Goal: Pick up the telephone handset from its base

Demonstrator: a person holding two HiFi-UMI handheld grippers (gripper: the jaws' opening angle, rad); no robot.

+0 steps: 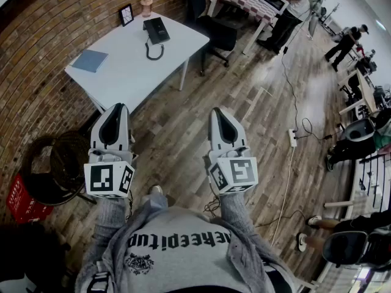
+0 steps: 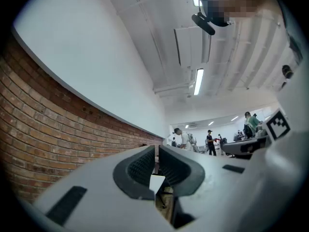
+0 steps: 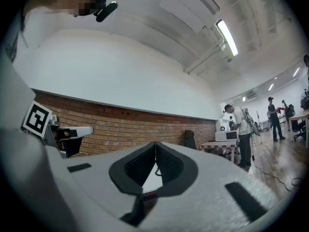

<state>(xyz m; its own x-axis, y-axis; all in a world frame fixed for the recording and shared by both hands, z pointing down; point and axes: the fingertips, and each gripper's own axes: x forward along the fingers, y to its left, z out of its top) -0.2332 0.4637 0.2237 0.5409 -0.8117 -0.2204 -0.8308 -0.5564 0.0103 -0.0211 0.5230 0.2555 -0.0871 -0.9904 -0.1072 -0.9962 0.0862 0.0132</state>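
- Head view: a black telephone (image 1: 157, 30) sits toward the far end of a white worktop (image 1: 131, 72), which stands against a brick wall (image 1: 36, 54).
- Its handset (image 1: 150, 29) appears to lie on the base, though it is too small to judge how it is seated. The coiled cord (image 1: 154, 52) loops on the worktop just in front of the base.
- The same worktop carries a blue notebook (image 1: 90, 60) near its left corner. A small framed picture (image 1: 126, 14) and a brownish jar (image 1: 146, 5) stand at the wall edge. All 3 are apart from the telephone.
- The left gripper (image 1: 116, 110) and the right gripper (image 1: 220, 113) are side by side above the wooden floor (image 1: 177, 127). Both point toward the worktop and are well apart from it and from the handset.
- A red crate (image 1: 24, 203) sits low at the left, and a black chair (image 1: 214, 29) stands beyond the worktop. A white power strip (image 1: 292, 138) lies on the floor at the right.
- Left gripper view: the left gripper (image 2: 157, 151) is clenched, its 2 ribbed dark pads drawn together with only a sliver between them and nothing grasped. Brick wall fills the left side and ceiling lights run overhead.
- Right gripper view: the right gripper (image 3: 155, 146) is also clenched, its pads meeting at the tips with nothing gripped. Beyond it are the brick wall, a checked table (image 3: 219, 146) and a standing person (image 3: 240, 129).
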